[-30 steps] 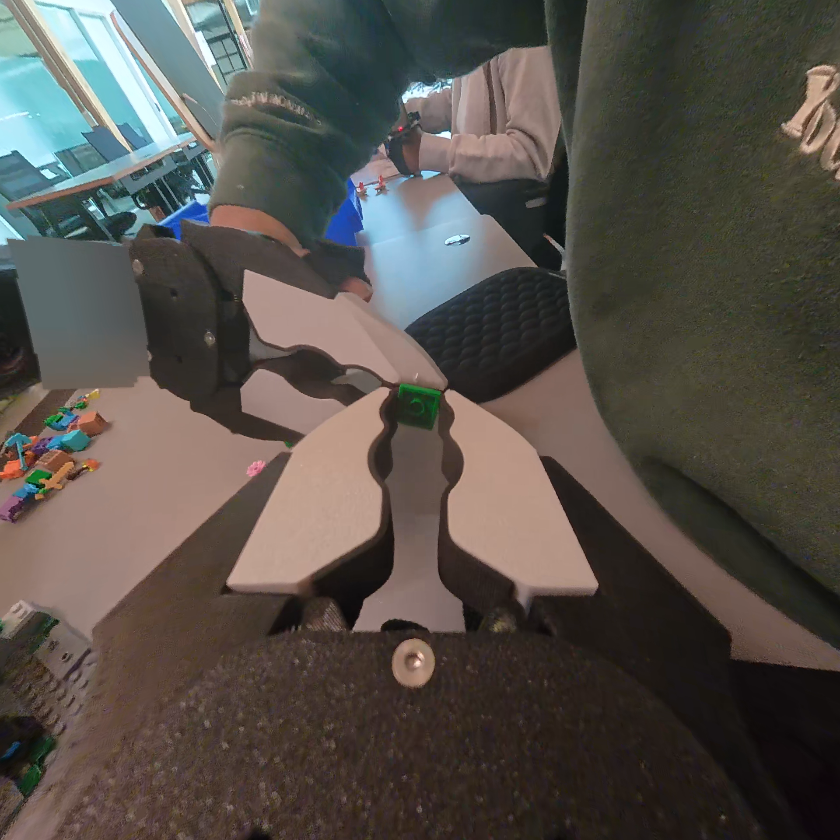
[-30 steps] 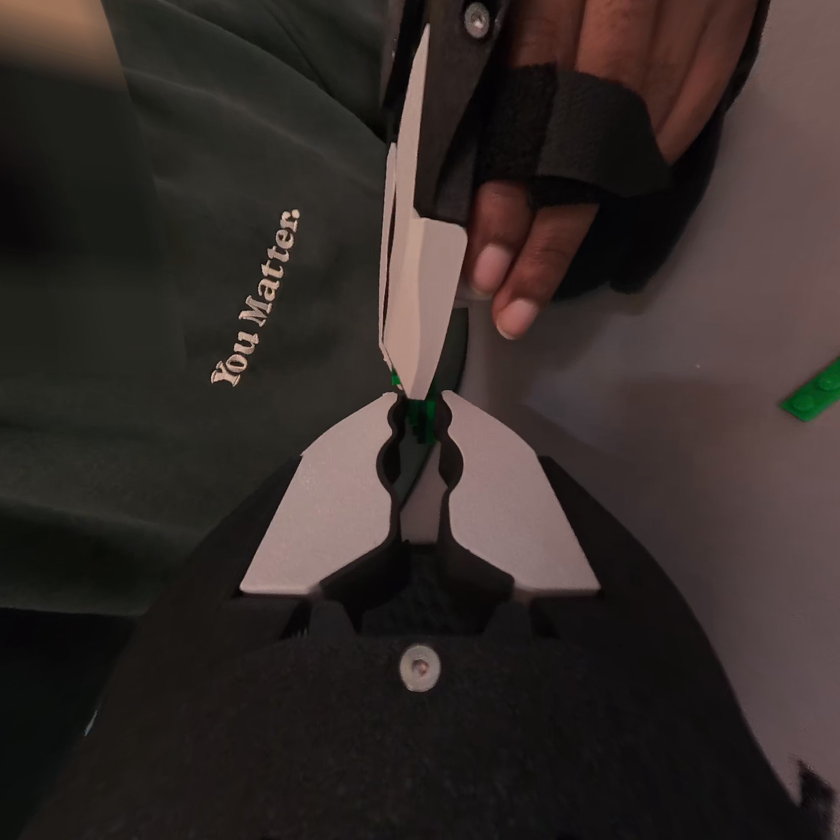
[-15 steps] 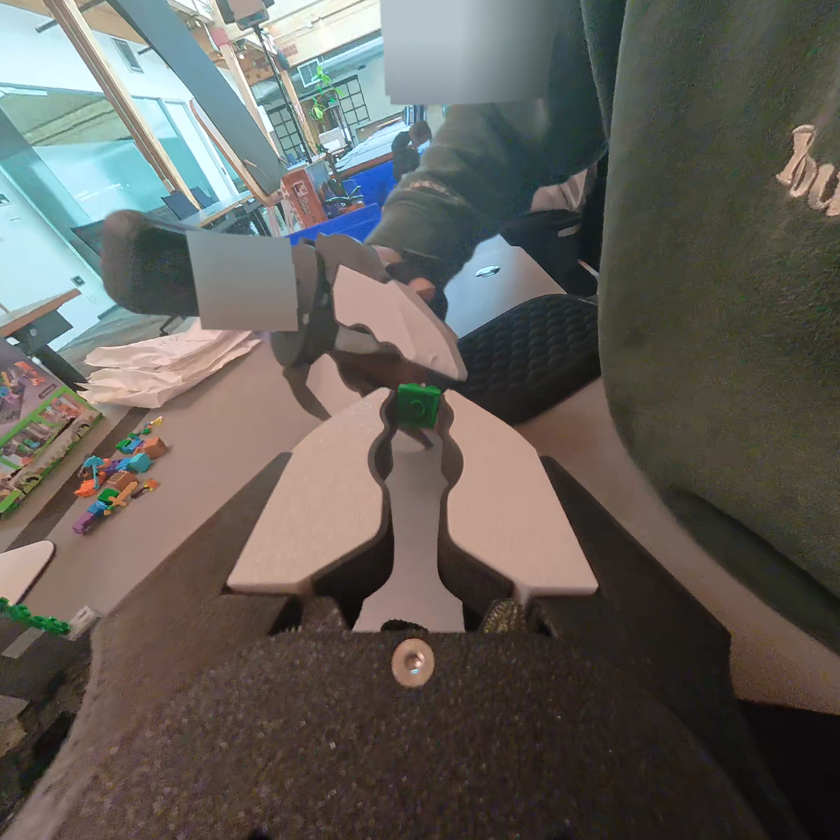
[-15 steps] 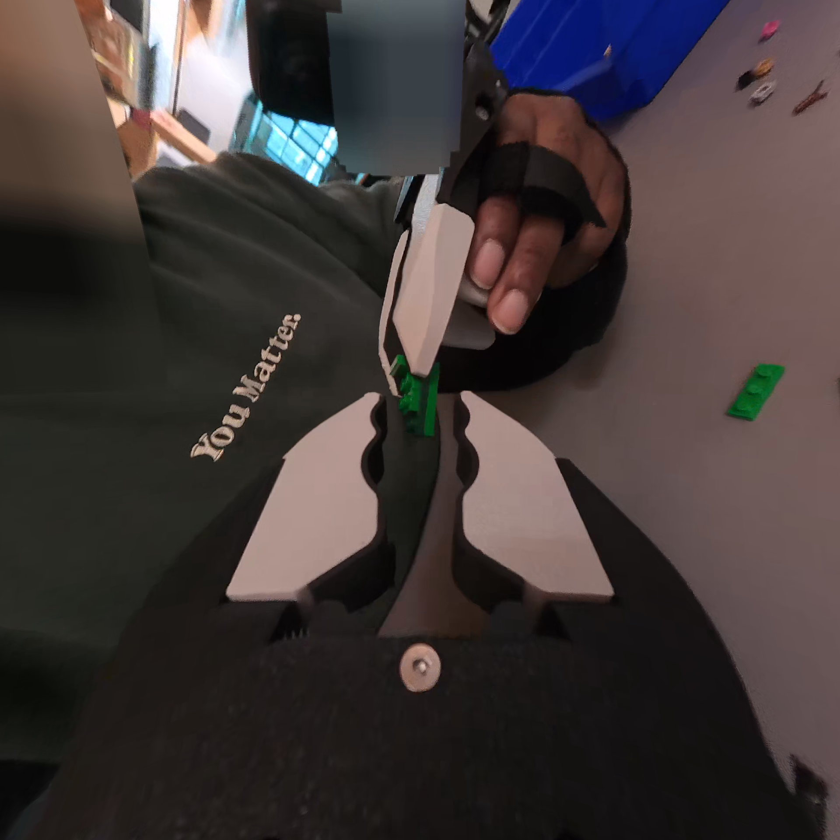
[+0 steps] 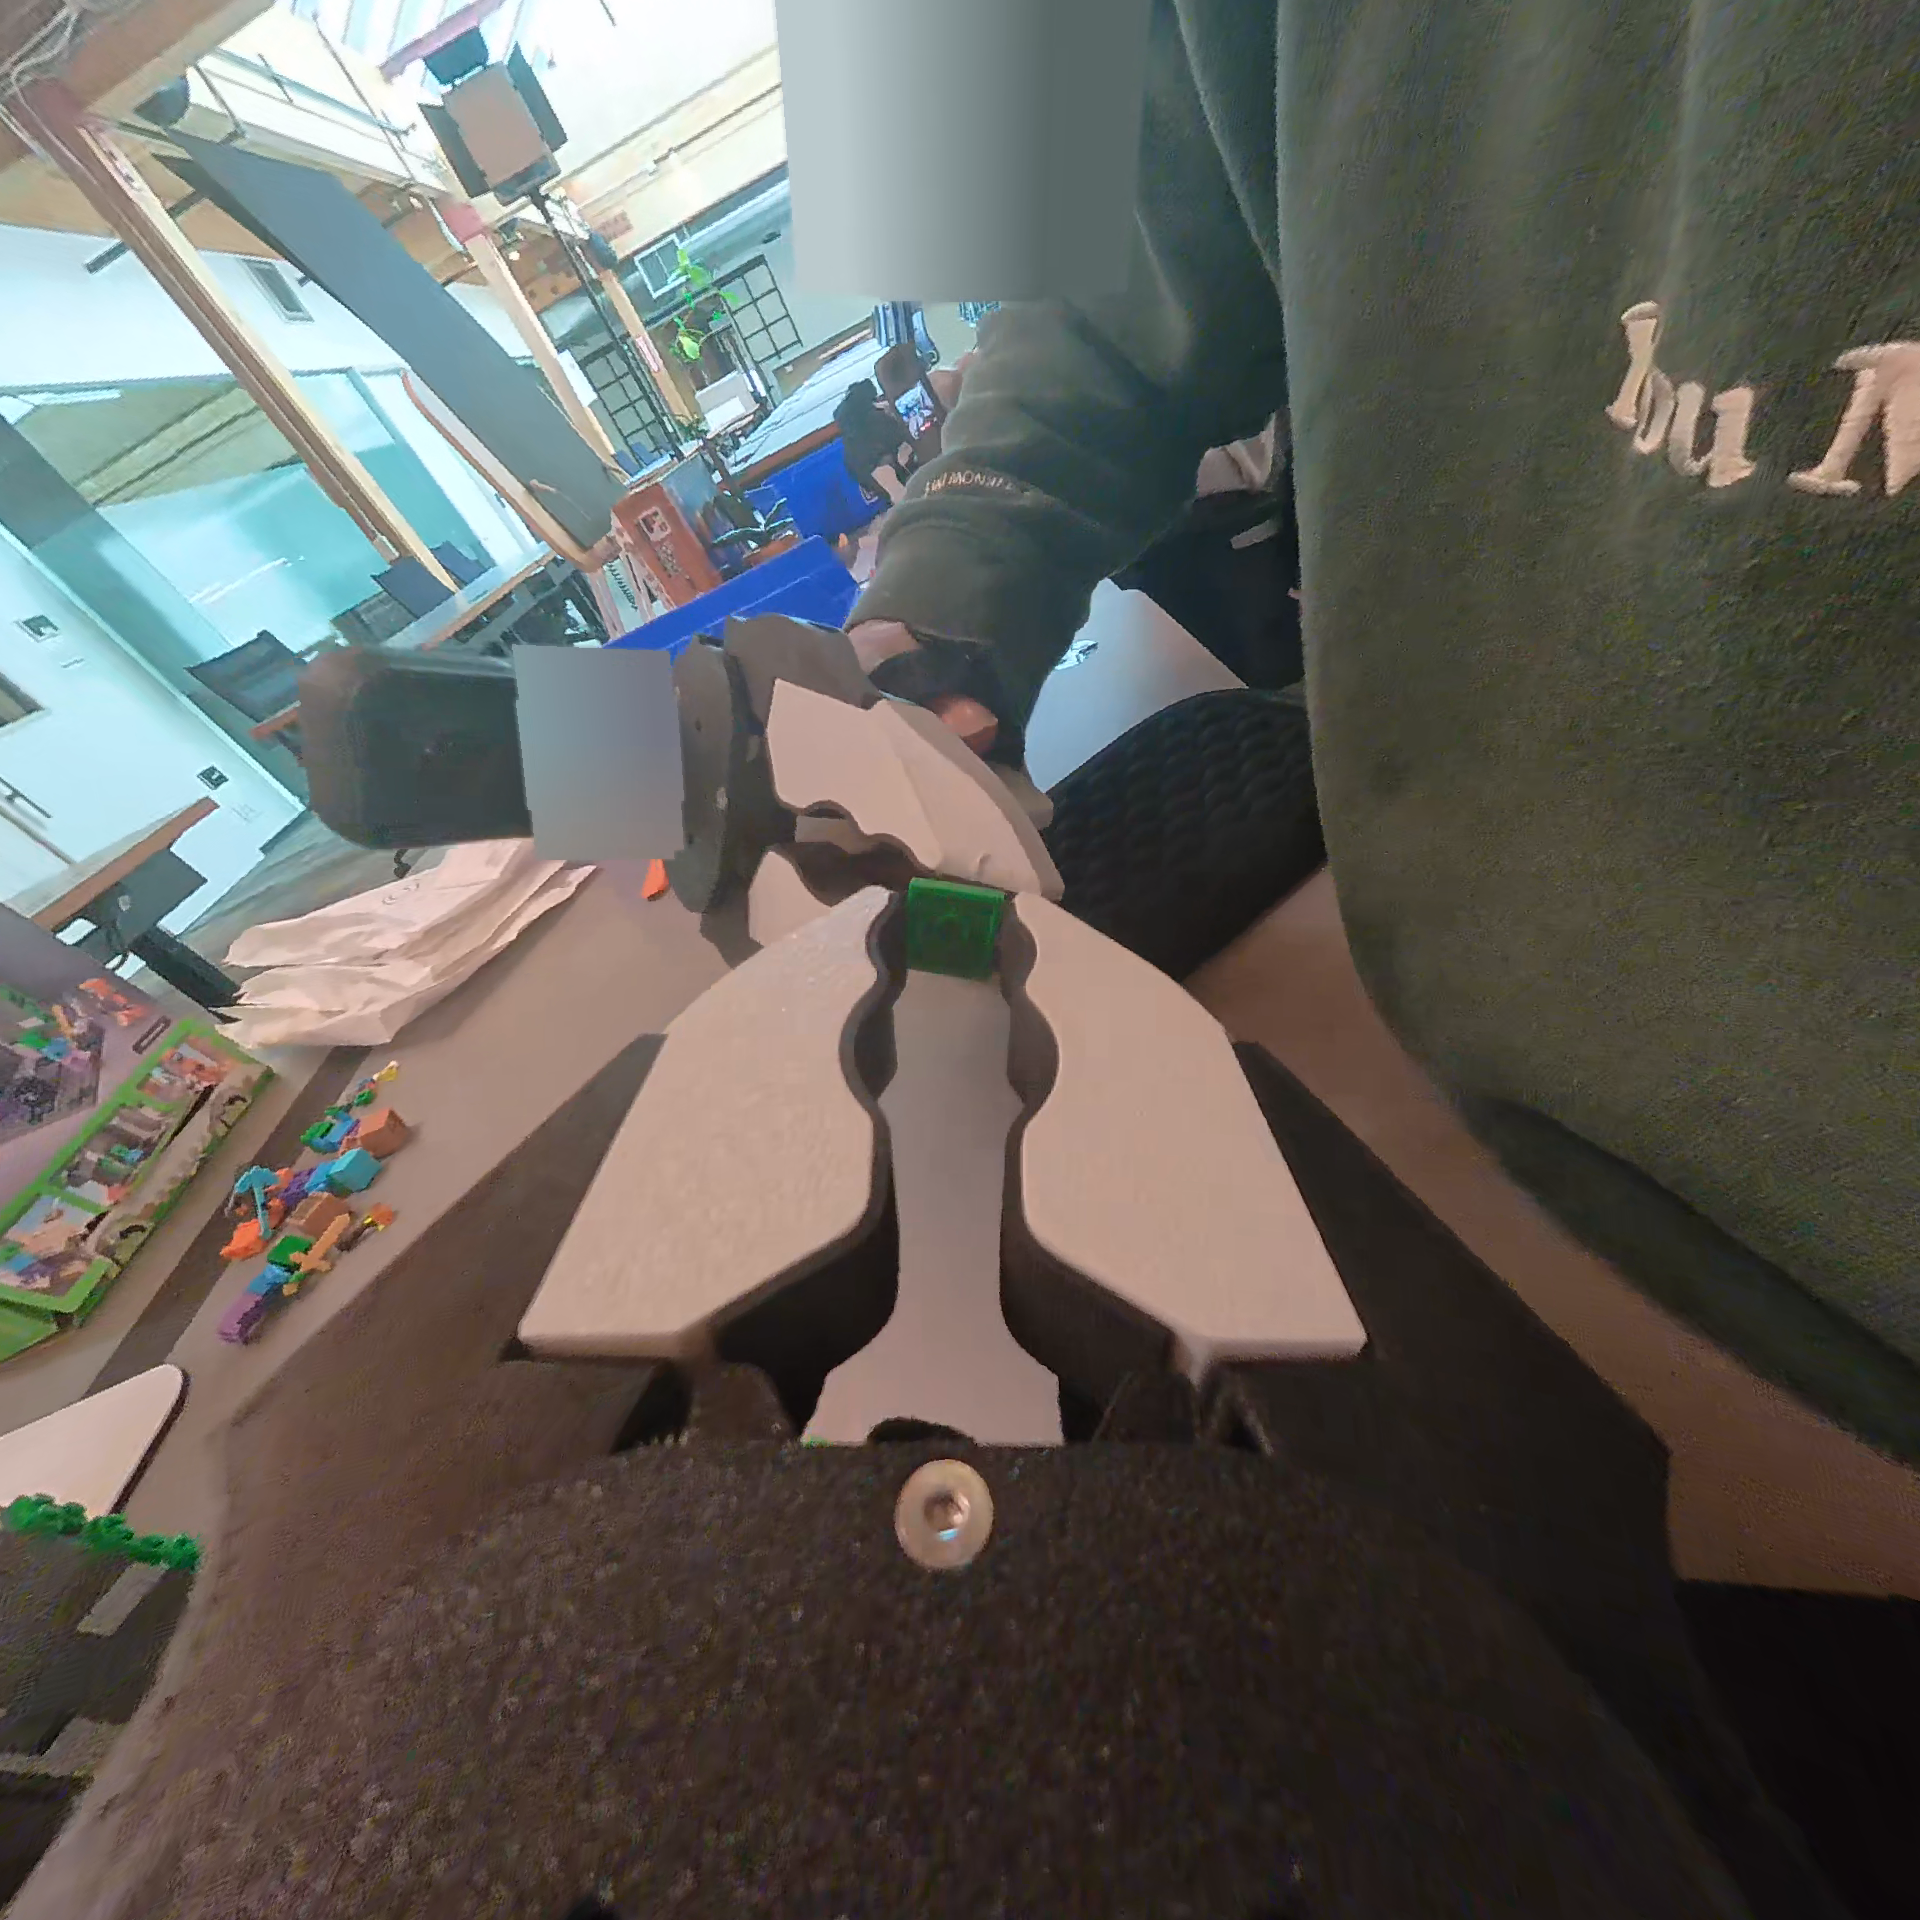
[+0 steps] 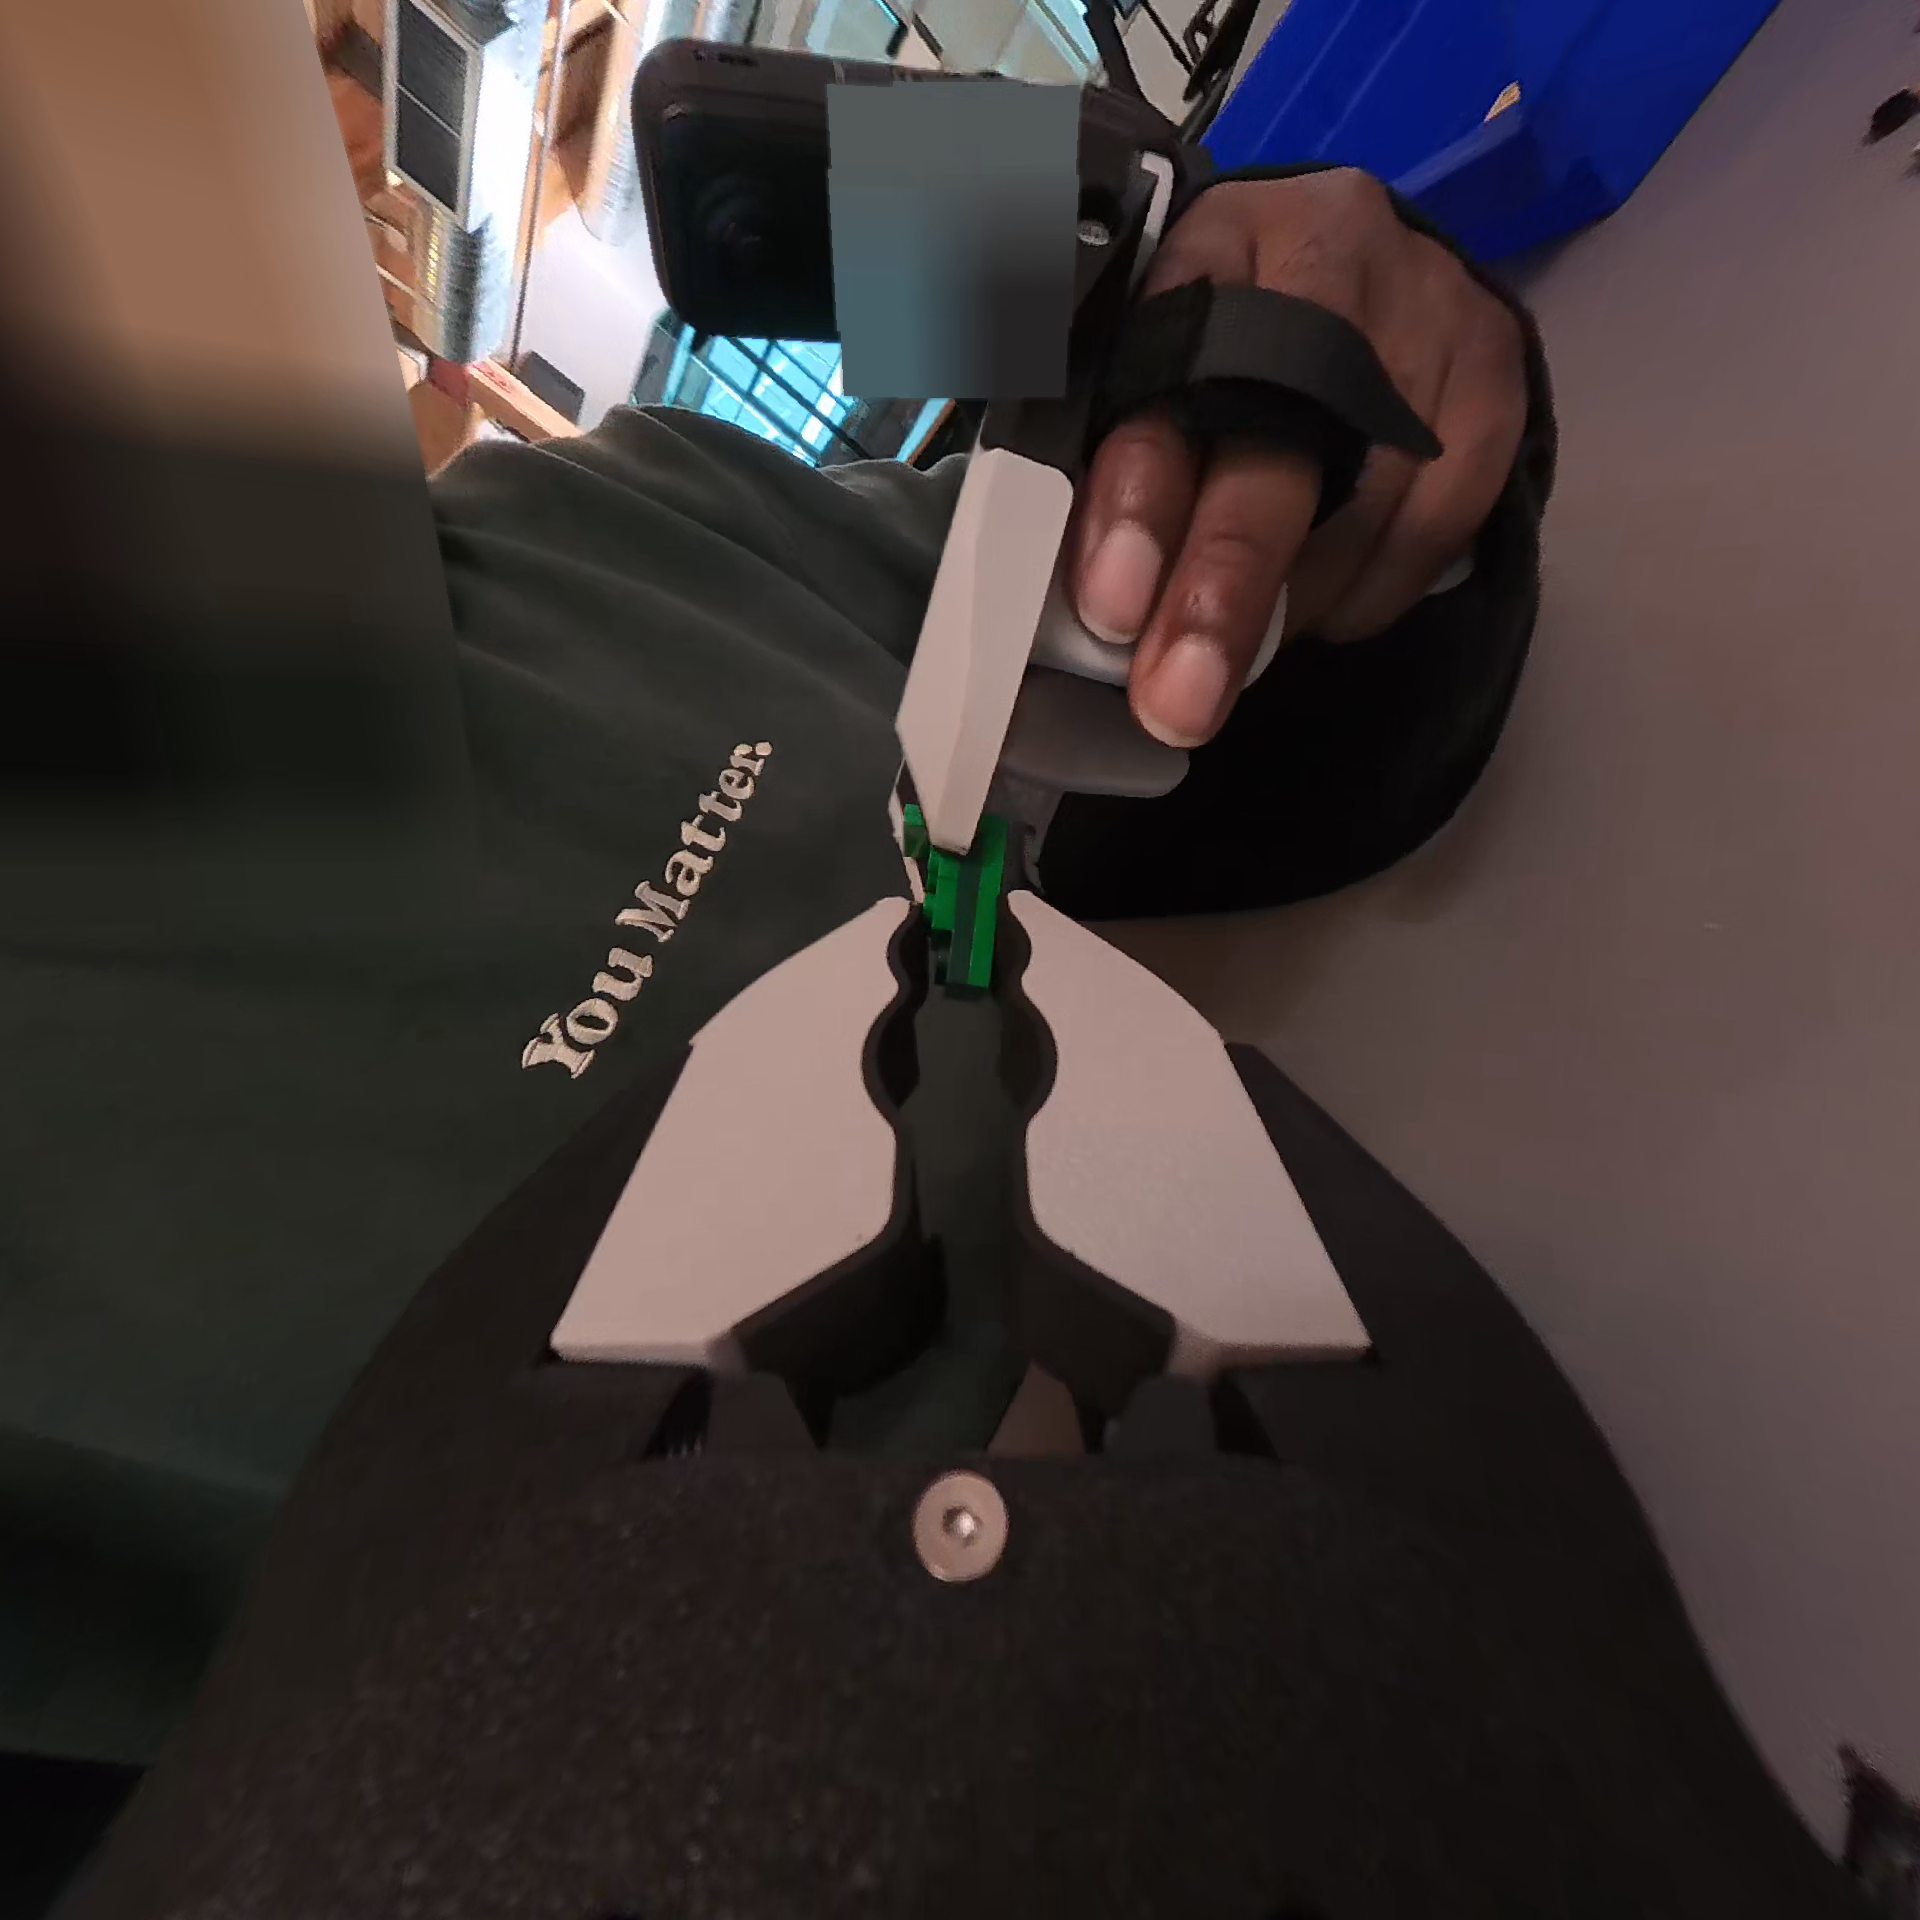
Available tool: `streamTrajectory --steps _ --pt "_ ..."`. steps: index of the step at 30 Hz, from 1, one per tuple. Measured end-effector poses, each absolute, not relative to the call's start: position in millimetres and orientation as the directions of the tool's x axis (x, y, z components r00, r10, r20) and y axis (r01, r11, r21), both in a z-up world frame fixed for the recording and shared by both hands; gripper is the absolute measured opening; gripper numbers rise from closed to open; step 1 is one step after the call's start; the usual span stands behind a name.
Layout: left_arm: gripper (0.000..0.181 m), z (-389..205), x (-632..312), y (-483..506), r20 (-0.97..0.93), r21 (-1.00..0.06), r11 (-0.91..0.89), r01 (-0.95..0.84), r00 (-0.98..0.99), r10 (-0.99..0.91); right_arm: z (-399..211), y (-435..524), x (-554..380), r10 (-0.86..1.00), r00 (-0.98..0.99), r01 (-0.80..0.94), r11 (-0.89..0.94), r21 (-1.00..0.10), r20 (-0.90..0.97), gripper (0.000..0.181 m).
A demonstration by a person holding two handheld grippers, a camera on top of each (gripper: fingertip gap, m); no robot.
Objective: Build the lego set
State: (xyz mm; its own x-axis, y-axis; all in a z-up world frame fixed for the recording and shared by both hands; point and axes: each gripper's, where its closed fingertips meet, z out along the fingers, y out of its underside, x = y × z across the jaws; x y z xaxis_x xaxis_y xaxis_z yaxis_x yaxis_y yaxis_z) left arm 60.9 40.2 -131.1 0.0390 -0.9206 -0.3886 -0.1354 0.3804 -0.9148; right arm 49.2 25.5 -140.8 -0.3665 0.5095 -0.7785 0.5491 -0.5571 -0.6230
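A small green lego assembly is pinched between the tips of my left gripper, held in the air near a person's dark green sweatshirt. In the right wrist view the assembly stands edge-on, a plate with smaller studded pieces on its left face. My right gripper is closed in on its lower part, tips against both faces. The left gripper comes down from above and is shut on its top end. In the left wrist view the right gripper reaches in from the left, just behind the piece.
A pile of loose coloured lego pieces lies on the grey table at the left, beside the lego box and white paper bags. A black padded rest lies behind. A blue bin stands far off. My left and right fingertips are right by each other.
The right gripper's jaws opened wide half a second ago and have now closed in on the green assembly. Both grippers have tilted up, with the left still holding the piece.
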Motion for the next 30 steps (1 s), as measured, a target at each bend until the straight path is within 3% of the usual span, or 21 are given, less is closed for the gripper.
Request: streamTrajectory --steps 7,10,13,15,18,25,30 --pt "0.016 -138.3 61.0 35.0 -0.364 -0.921 0.356 -0.158 0.027 -0.931 -147.0 22.4 50.4 0.598 -0.335 0.51 -0.535 -0.674 -0.728 0.017" --pt "0.016 -143.9 57.9 48.7 -0.309 -0.94 0.29 -0.18 0.088 -0.947 -158.5 43.5 59.0 0.773 -0.234 0.513 -0.417 -0.75 -0.59 0.024" --pt "0.016 -148.4 51.9 68.5 -0.223 -0.962 0.188 -0.2 0.173 -0.959 -177.8 94.2 78.4 0.932 -0.005 0.546 -0.301 -0.782 -0.363 0.023" --pt "0.016 -149.3 48.7 78.8 -0.178 -0.971 0.135 -0.195 0.222 -0.959 -191.1 132.7 101.0 0.968 0.155 0.592 -0.25 -0.766 -0.196 0.023" --pt "0.016 -155.9 45.4 91.2 -0.13 -0.975 0.072 -0.21 0.276 -0.952 -204.1 168.7 130.0 0.97 0.24 0.649 -0.187 -0.737 -0.035 0.022" --pt "0.016 -167.6 47.2 96.7 -0.08 -0.974 0.012 -0.228 0.291 -0.953 -237.7 184.4 140.4 0.989 0.016 0.825 0.071 -0.561 0.148 0.025" --pt "0.016 -172.3 48.5 96.2 -0.073 -0.97 0.002 -0.241 0.285 -0.956 -245.7 183.7 131.0 0.964 -0.171 0.861 0.248 -0.444 0.205 0.03"
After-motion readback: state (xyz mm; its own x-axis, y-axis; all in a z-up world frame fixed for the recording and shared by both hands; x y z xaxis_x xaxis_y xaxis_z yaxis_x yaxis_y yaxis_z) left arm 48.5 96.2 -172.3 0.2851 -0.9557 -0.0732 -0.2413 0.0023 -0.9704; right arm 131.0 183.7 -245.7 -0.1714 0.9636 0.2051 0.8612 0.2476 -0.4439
